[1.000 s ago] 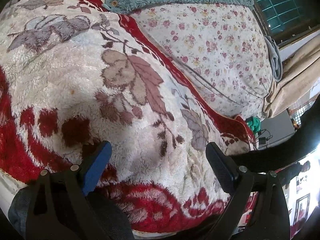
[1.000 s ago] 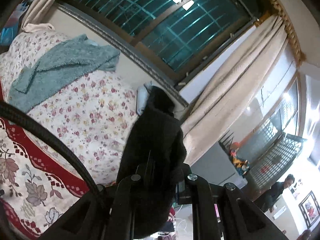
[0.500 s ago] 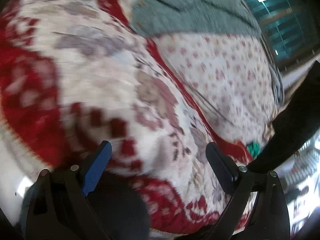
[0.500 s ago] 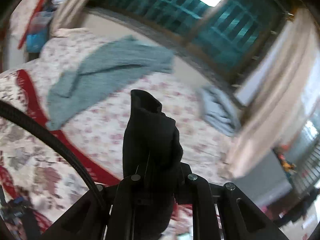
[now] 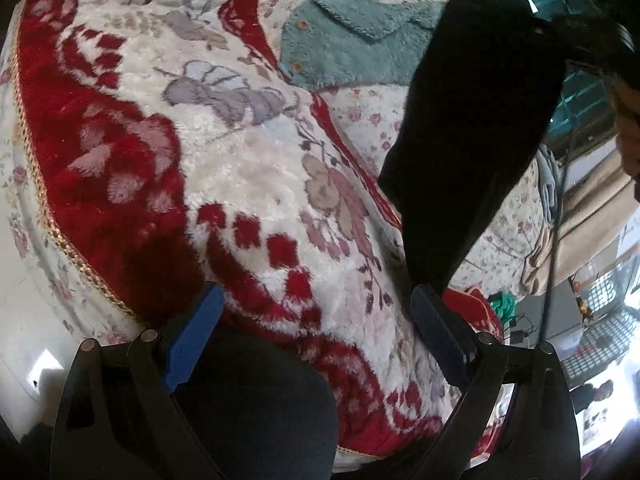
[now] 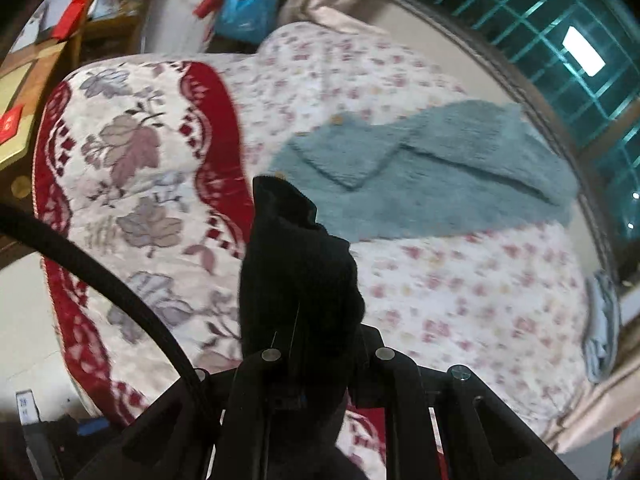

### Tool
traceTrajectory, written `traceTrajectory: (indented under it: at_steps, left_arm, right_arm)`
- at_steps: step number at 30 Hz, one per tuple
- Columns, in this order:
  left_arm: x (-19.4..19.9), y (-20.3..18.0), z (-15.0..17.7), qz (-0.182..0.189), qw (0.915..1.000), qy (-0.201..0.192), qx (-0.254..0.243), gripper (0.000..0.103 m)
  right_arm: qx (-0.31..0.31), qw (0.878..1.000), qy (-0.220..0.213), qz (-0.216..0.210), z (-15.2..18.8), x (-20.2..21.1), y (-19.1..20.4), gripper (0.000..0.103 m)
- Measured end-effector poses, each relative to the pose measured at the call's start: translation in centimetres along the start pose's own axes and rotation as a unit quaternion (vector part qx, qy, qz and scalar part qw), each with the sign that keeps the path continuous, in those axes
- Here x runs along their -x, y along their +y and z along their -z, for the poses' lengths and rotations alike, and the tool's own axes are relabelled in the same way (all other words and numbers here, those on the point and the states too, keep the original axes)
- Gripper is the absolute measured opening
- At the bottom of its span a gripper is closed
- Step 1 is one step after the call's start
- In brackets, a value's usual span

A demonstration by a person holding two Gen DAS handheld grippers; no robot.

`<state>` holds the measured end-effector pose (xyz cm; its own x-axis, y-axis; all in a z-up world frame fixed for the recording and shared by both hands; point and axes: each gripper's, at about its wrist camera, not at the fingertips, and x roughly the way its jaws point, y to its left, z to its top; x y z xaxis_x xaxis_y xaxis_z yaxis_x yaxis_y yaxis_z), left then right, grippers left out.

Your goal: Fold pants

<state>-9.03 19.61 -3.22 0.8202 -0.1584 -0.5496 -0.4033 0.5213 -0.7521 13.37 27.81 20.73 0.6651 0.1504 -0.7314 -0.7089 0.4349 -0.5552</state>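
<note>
The pants [image 5: 468, 128] hang as one long black strip in the left wrist view, their long axis running from upper right, where the right gripper's dark shape holds them near the frame edge, down and left to a free end that reaches the blanket [image 5: 248, 168] just beside the left gripper's right finger. In the right wrist view the right gripper [image 6: 308, 364] has its jaws nearly together, pinching a bunched fold of the pants [image 6: 296, 272], which stands up ahead of the fingers. The left gripper [image 5: 316, 332] has its jaws spread wide, with only the blanket between them and nothing gripped; a dark cloth lies just below it. The surface is a bed: a plush red and white blanket with leaf patterns over a floral sheet [image 6: 460, 288]. One teal fleece garment [image 6: 432, 176] lies flat on the sheet, apart from the pants. Behind the bed are a barred window [image 6: 560, 40] and beige curtains [image 5: 588, 196].
</note>
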Motion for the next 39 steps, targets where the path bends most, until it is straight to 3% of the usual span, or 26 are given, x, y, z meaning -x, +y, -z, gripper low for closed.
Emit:
traceTrajectory:
  at_steps: [10, 11, 12, 13, 15, 18, 21, 24, 27, 29, 31, 34, 38, 39]
  left_arm:
    - [1.2, 3.3, -0.8, 0.002, 0.9983, -0.008, 0.058, 0.096]
    - [1.1, 3.5, -0.8, 0.001, 0.9982, -0.007, 0.060, 0.096]
    - [1.0, 3.6, -0.8, 0.001, 0.9979, -0.005, 0.064, 0.096]
    - [1.0, 3.7, -0.8, 0.001, 0.9978, -0.003, 0.066, 0.096]
    - [1.0, 4.0, -0.9, 0.002, 0.9974, -0.003, 0.072, 0.096]
    - [1.0, 4.2, -1.0, 0.000, 0.9967, -0.006, 0.081, 0.096]
    - [1.0, 4.6, -1.1, -0.001, 0.9955, -0.008, 0.095, 0.096]
    - [1.3, 5.3, -1.2, 0.006, 0.9935, -0.012, 0.113, 0.096]
    - [1.2, 6.3, -2.9, 0.041, 0.9893, -0.001, 0.140, 0.096]
    - [1.1, 6.9, -4.8, 0.068, 0.9863, 0.007, 0.150, 0.096]
    - [0.6, 7.7, -6.6, 0.091, 0.9820, 0.020, 0.165, 0.096]
    - [-0.6, 9.8, -8.8, 0.124, 0.9655, 0.058, 0.221, 0.096]
    - [-1.5, 11.0, -10.3, 0.136, 0.9571, 0.066, 0.247, 0.096]
    - [-1.7, 11.1, -10.3, 0.139, 0.9549, 0.069, 0.254, 0.096]
  right_arm:
    - [-0.046, 0.995, 0.012, -0.085, -2.5, -6.9, 7.5, 0.014]
    - [-0.057, 0.992, 0.014, -0.107, -2.6, -7.6, 8.6, 0.022]
    - [-0.066, 0.987, 0.022, -0.143, -2.6, -8.3, 9.7, 0.040]
    - [-0.069, 0.981, 0.030, -0.176, -2.7, -8.6, 10.7, 0.048]
    - [-0.051, 0.972, 0.038, -0.227, -3.1, -8.4, 12.9, 0.053]
    - [-0.042, 0.974, 0.022, -0.222, -3.0, -6.6, 13.1, 0.054]
    - [-0.066, 0.976, 0.008, -0.205, -0.8, -4.8, 9.2, 0.054]
    - [-0.107, 0.977, 0.003, -0.186, 4.4, -3.7, 3.8, 0.055]
    - [-0.192, 0.966, 0.016, -0.174, 13.1, -3.6, -2.4, 0.056]
    - [-0.265, 0.948, 0.021, -0.173, 20.4, -3.9, -5.7, 0.056]
    - [-0.342, 0.921, 0.018, -0.185, 28.4, -4.4, -8.0, 0.056]
    - [-0.422, 0.883, 0.005, -0.206, 37.6, -5.2, -8.7, 0.056]
    - [-0.496, 0.833, -0.031, -0.244, 45.3, -7.0, -7.2, 0.056]
    - [-0.509, 0.829, 0.006, -0.233, 46.1, -7.7, -6.8, 0.055]
